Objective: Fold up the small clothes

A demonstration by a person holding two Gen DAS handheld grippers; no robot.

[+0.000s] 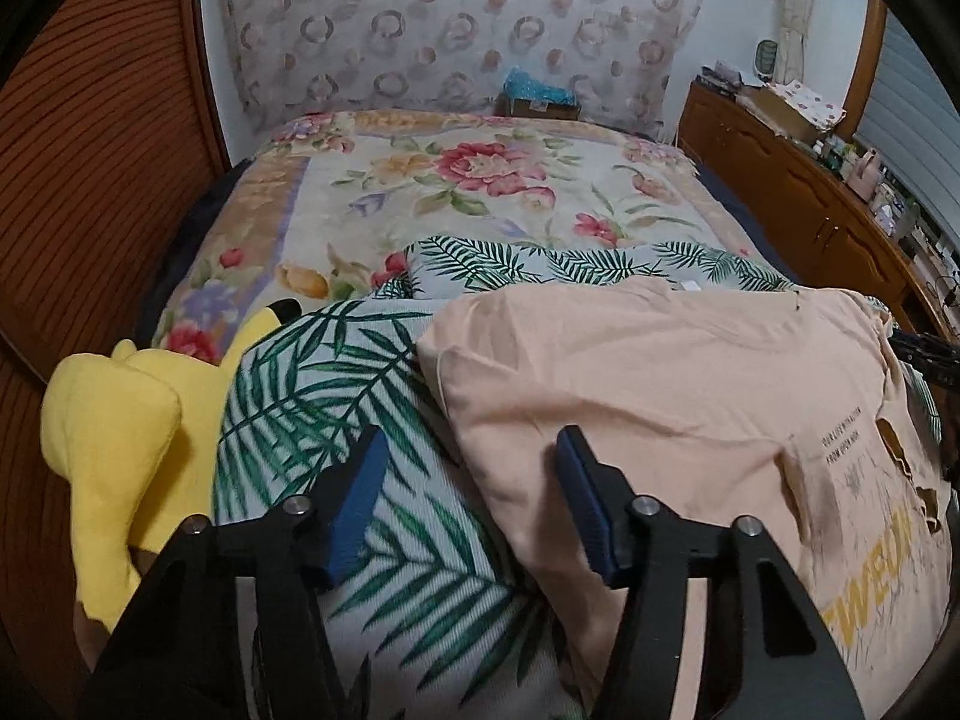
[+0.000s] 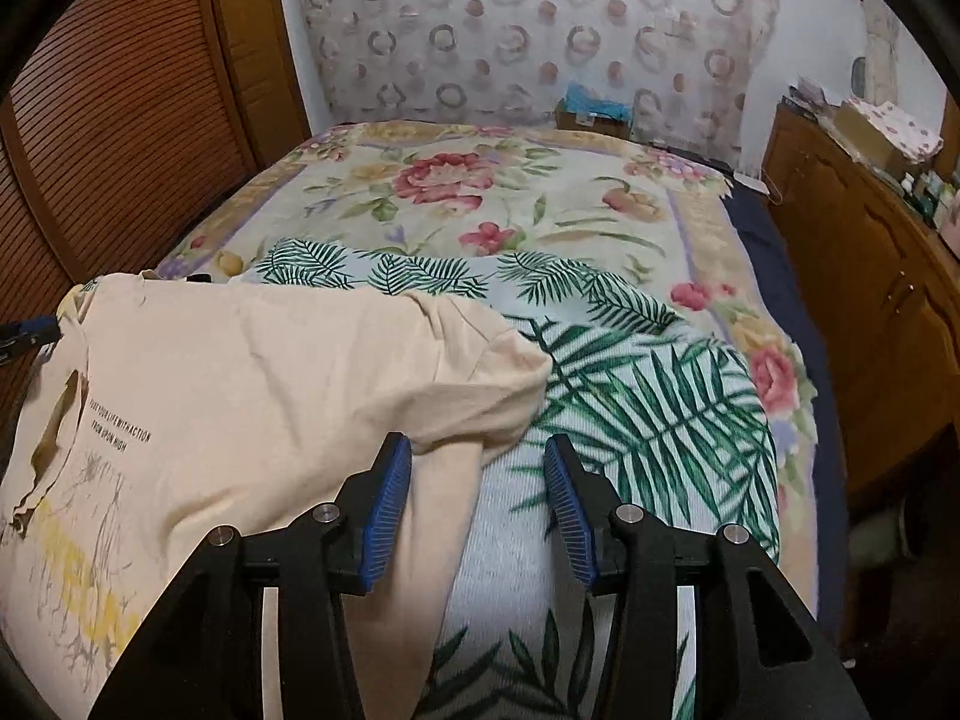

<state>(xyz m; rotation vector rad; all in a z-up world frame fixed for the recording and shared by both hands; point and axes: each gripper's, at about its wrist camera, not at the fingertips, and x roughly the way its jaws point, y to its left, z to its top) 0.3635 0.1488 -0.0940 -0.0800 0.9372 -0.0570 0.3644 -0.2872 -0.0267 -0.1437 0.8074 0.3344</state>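
Peach cotton T-shirt [image 1: 660,396] spread flat on the palm-leaf bedcover [image 1: 372,396], between two spread, empty grippers.
Left gripper [image 1: 474,504] straddles its left edge; right gripper [image 2: 477,498] its right sleeve.

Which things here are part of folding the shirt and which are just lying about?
For the job:
- peach T-shirt
- left tool
- right tool
- leaf-print cloth under the shirt

Lying about:
- yellow plush toy
- floral blanket
- box by the headboard
- clutter on the wooden cabinet
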